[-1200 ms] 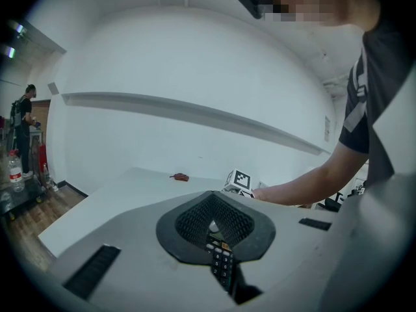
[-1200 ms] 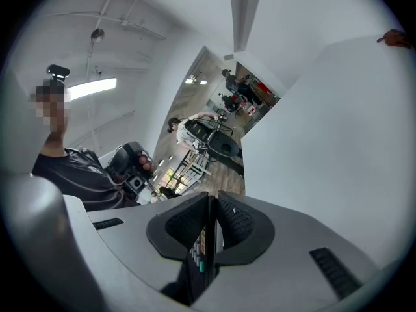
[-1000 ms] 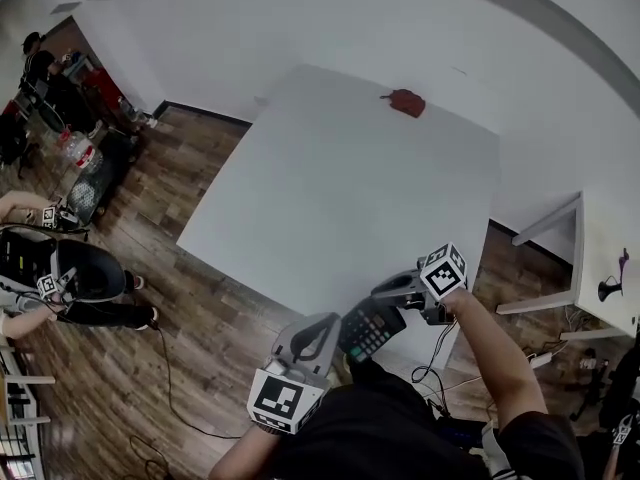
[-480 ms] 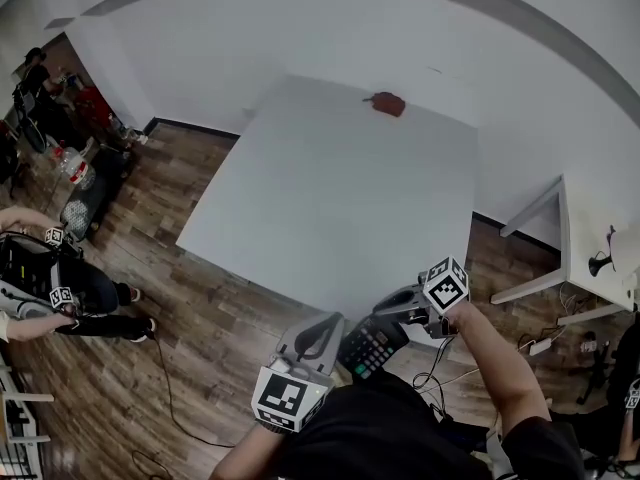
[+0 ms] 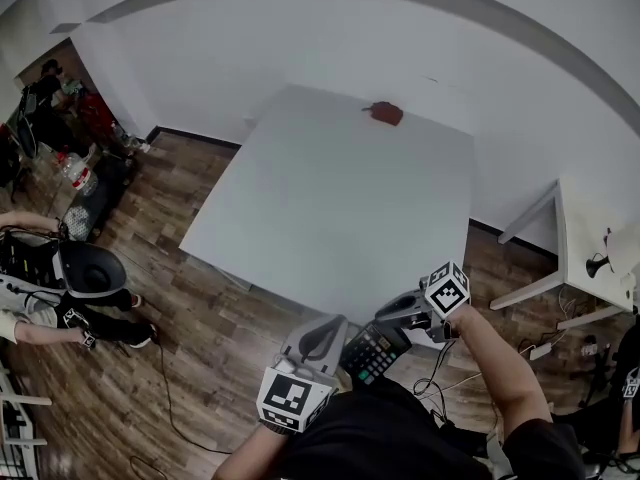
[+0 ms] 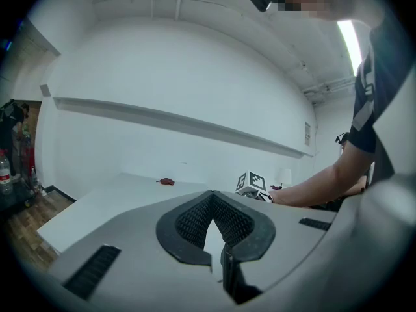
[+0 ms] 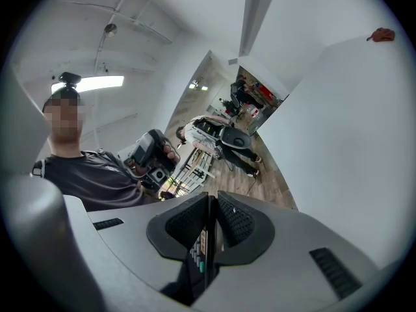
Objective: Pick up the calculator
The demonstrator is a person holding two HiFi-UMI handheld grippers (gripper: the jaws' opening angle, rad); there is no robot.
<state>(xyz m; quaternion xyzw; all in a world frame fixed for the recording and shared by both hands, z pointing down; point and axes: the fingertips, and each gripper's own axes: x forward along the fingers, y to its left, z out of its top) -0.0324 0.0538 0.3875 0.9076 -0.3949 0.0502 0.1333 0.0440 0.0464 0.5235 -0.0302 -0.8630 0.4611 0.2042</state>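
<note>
The dark calculator [image 5: 372, 352] with rows of keys hangs just past the near edge of the white table [image 5: 340, 208], in front of the person's body. My right gripper [image 5: 388, 323] is shut on its upper end. Seen along that gripper's jaws, the calculator [image 7: 200, 255] stands edge-on between the two pads, with my right gripper [image 7: 213, 197] closed tight against it. My left gripper [image 5: 335, 320] hovers beside it to the left, shut, its pads [image 6: 195, 216] meeting at the tip with nothing held.
A small red object [image 5: 385, 113] lies at the table's far edge. A second white table [image 5: 590, 298] stands at the right. On the wooden floor [image 5: 200, 308] at the left are a black chair [image 5: 85, 268], seated people and a trailing cable.
My right gripper has drawn the calculator back from over the table's near edge toward the person's body. The left gripper has stayed beside it.
</note>
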